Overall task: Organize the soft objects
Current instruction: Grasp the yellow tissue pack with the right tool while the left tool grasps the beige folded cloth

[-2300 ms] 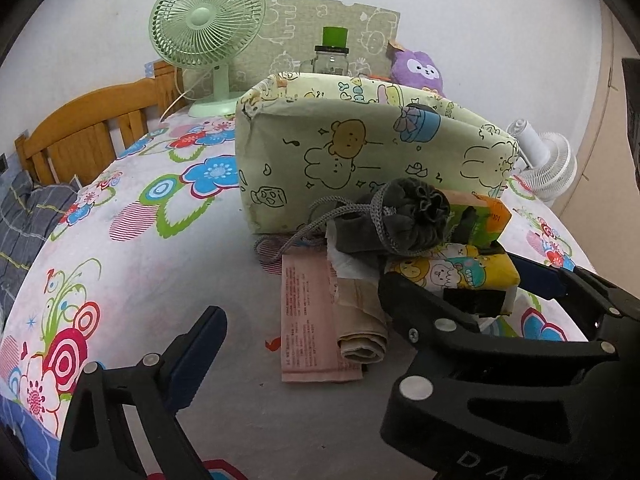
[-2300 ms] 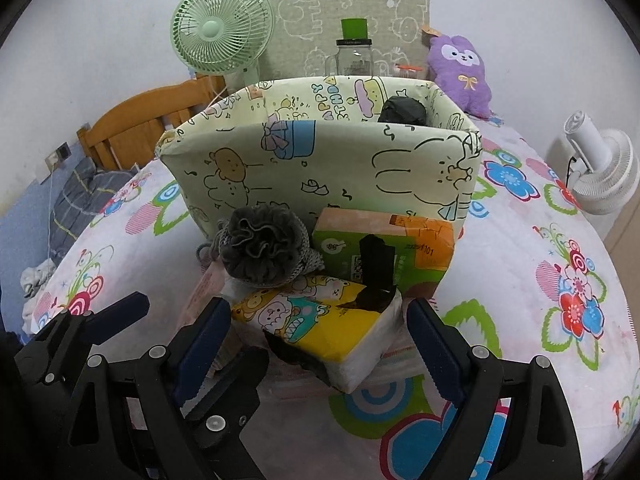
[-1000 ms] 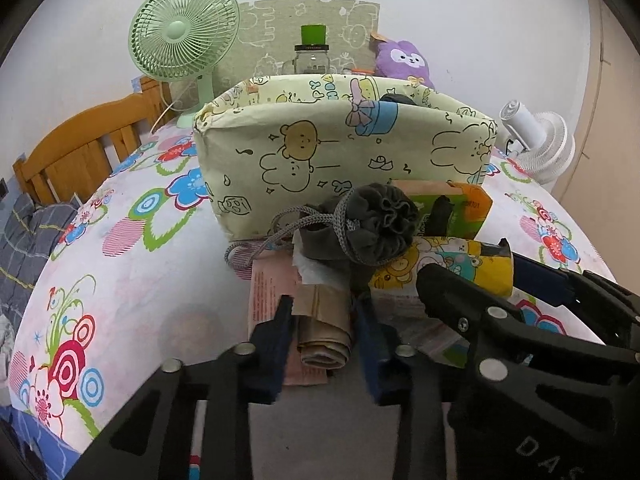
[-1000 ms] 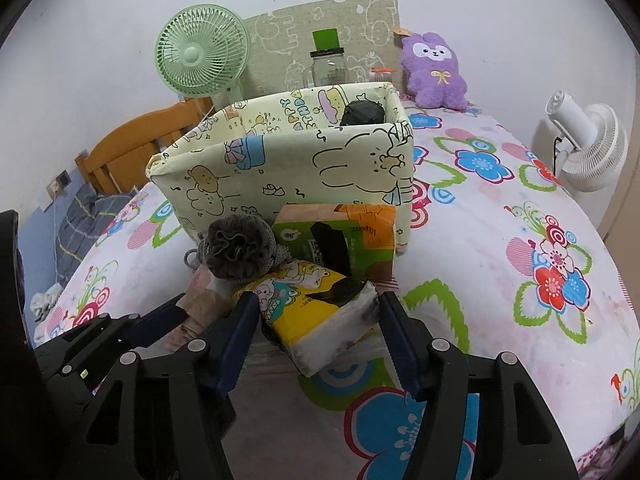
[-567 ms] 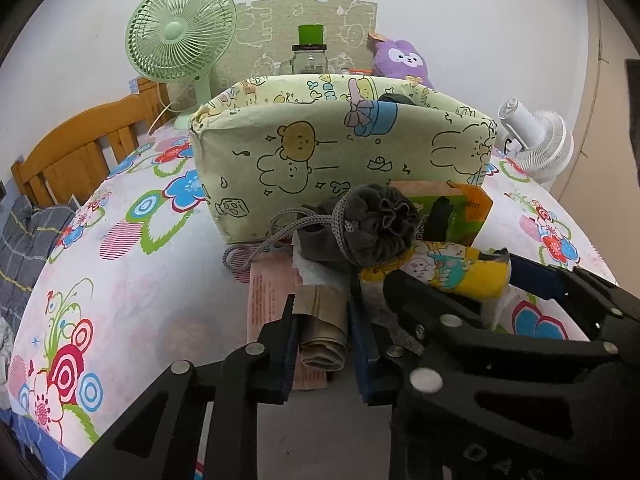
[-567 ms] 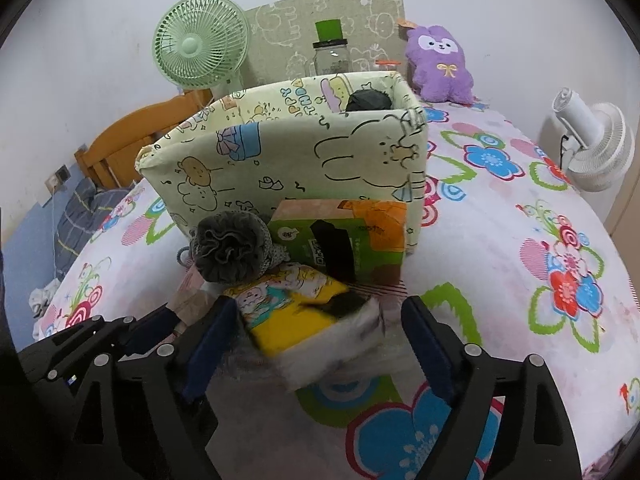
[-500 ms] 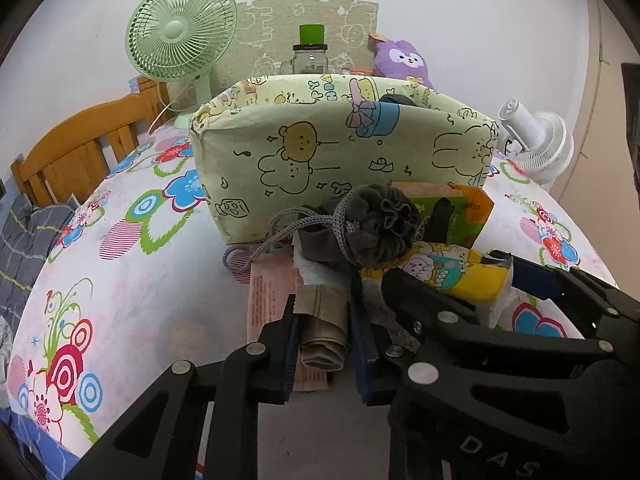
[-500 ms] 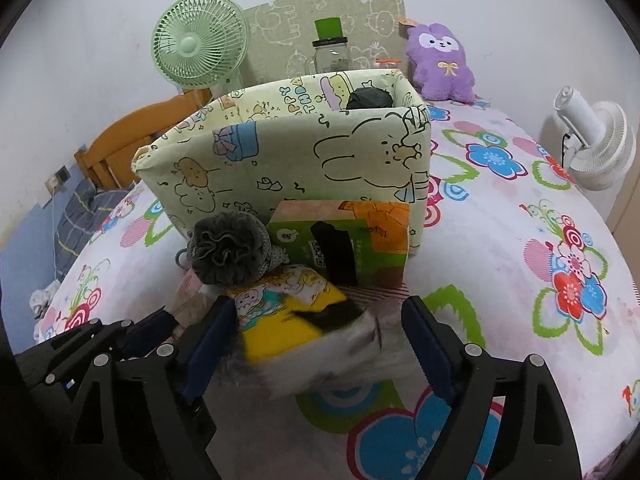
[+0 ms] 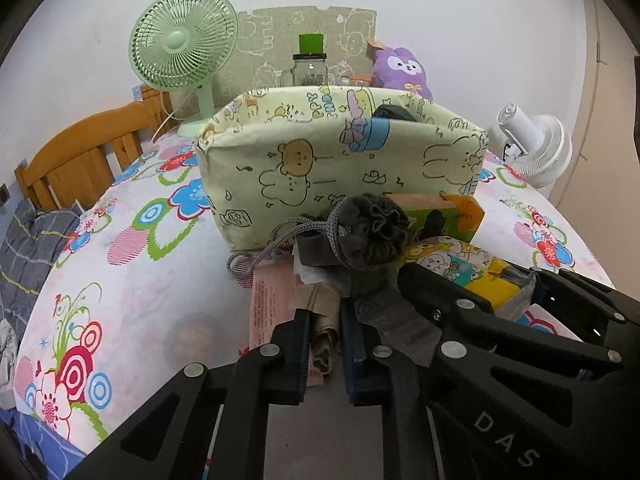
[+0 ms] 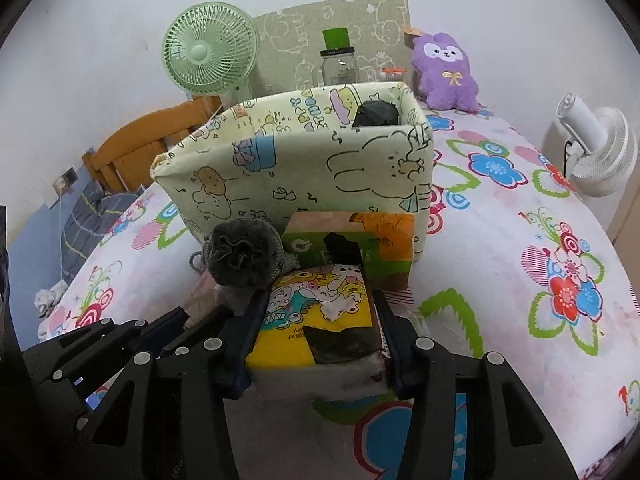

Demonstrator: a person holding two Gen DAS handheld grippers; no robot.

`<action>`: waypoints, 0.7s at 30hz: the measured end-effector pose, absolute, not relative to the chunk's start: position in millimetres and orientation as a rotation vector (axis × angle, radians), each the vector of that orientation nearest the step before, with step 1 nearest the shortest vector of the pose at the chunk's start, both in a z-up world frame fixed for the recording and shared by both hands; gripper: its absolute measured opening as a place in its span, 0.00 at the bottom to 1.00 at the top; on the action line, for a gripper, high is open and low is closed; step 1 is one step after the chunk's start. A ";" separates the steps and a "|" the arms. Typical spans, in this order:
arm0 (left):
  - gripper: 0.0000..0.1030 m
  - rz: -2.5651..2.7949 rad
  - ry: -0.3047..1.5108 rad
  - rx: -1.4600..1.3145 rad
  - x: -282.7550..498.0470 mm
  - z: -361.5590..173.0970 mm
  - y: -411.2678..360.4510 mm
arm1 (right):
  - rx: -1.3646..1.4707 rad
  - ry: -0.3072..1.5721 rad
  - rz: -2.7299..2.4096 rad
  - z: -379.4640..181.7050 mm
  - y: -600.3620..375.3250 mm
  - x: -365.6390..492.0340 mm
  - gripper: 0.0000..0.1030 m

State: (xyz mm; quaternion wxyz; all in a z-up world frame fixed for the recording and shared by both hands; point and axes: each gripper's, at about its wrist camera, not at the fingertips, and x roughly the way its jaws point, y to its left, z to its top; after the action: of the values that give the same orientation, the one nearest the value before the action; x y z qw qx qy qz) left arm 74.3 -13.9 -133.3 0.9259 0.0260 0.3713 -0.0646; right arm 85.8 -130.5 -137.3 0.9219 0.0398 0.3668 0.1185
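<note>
Flowered cloth [image 10: 520, 216], white with red, blue and green blooms, covers the worktop in front of you, and it lies a little wrinkled. Behind it stands a plain white wall. A green fan [image 9: 182, 46] and a glass jar [image 10: 339, 66] with a green lid stand at the far edge, a purple plush toy [image 10: 444, 74] sits beside them, and a white fan [image 10: 592, 148] stands off to the right. On the left you see a wooden chair back [image 9: 80, 156].

Your left tongs [image 9: 325, 346] have just been closing and now pinch the rolled beige cloth [image 9: 324, 330], which lies on a pink paper sheet [image 9: 272, 300]. Your right tongs [image 10: 318, 340] have just been closing too, and their pads press both sides of the yellow tissue pack [image 10: 320, 320]. A grey drawstring pouch [image 10: 240, 252] and a green and orange tissue box [image 10: 360, 246] sit just behind, near the front of the cream fabric bin [image 10: 304, 176] with cartoon animals. Something dark lies inside that bin.
</note>
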 end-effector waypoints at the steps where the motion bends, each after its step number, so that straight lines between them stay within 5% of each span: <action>1: 0.11 -0.130 0.756 0.054 72.7 -131.6 -14.1 | 0.081 0.750 0.243 -135.9 -130.5 84.1 0.51; 21: 0.10 -0.116 0.664 0.041 54.6 -92.5 -9.8 | 0.083 0.671 0.251 -94.2 -131.9 62.8 0.51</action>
State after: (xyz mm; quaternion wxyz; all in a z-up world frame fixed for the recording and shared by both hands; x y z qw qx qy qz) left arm 54.6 -9.8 -92.5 0.9435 0.0202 0.3258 -0.0571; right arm 62.8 -131.9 -94.2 0.9358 0.0404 0.3281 0.1228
